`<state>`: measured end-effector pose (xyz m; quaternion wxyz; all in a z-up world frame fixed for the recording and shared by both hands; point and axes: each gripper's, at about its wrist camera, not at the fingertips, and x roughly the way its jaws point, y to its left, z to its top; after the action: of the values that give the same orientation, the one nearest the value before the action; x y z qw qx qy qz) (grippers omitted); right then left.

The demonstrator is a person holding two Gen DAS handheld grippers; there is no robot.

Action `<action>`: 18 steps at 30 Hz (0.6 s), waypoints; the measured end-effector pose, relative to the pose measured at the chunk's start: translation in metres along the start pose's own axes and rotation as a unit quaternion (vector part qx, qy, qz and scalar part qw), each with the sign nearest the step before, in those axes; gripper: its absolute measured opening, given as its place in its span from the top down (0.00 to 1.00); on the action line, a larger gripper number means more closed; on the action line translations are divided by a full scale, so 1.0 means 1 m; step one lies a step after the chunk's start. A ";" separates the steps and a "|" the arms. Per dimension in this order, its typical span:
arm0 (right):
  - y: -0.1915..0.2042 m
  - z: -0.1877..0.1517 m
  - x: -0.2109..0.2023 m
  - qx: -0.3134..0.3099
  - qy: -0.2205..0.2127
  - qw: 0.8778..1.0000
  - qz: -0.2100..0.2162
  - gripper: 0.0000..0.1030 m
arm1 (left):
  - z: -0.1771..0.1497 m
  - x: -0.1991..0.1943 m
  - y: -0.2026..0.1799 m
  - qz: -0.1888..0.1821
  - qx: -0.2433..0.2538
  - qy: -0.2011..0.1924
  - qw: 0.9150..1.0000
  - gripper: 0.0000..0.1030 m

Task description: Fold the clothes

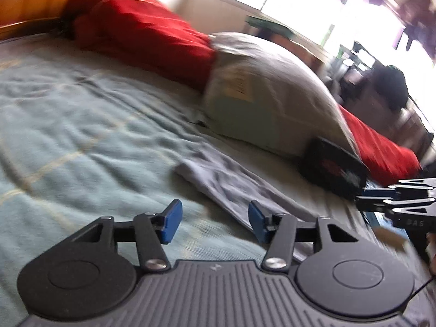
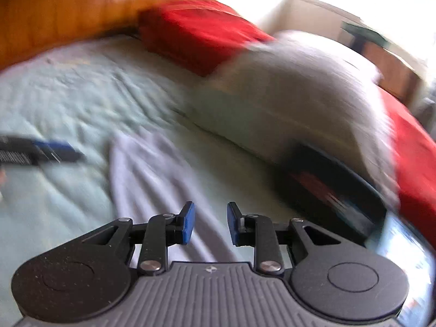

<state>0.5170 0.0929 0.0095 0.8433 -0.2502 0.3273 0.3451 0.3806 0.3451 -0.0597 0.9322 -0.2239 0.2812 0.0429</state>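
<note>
Two grippers, both with jaws parted and nothing between the pads. The left gripper hangs above the pale green bedspread, jaws well apart. The right gripper has a narrower gap and looks down onto cloth. The task's thing, a lavender-grey garment, lies rumpled and unfolded on the bedspread. In the left wrist view its long axis runs from upper left to lower right, passing under the left gripper's right-hand finger. In the right wrist view the garment spreads directly ahead of and beneath the jaws. Judgement: the right gripper is nearer the near hem; the left must shift sideways for the far end. Beyond lie a grey pillow, a red pillow and a black box. Both views are blurred.
</note>
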 end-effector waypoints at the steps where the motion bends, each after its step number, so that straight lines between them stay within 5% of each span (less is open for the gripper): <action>1: -0.014 -0.013 -0.006 0.005 0.009 1.000 -0.018 0.71 | -0.002 0.003 -0.005 -0.007 0.011 0.005 1.000 0.48; 5: -0.067 -0.064 -0.023 0.065 0.031 0.995 -0.064 0.71 | -0.015 0.013 -0.029 -0.029 0.060 0.025 0.997 0.48; 9: -0.068 -0.099 -0.040 0.106 -0.008 0.994 0.001 0.71 | -0.025 0.016 -0.043 -0.042 0.097 0.036 0.994 0.47; 13: -0.018 -0.121 -0.046 0.030 -0.019 0.997 0.071 0.70 | -0.027 0.017 -0.044 -0.044 0.101 0.037 0.993 0.46; 17: 0.021 -0.130 -0.031 -0.043 0.010 0.997 0.062 0.70 | -0.027 0.017 -0.042 -0.040 0.098 0.039 0.994 0.44; 18: 0.026 -0.131 -0.027 -0.052 0.015 0.997 0.054 0.88 | -0.027 0.017 -0.041 -0.038 0.097 0.039 0.994 0.44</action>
<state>0.4329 0.0131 -0.0626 0.8042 -0.2811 0.3347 0.4028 0.3899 0.2952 -0.0732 0.9389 -0.1444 0.3109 -0.0290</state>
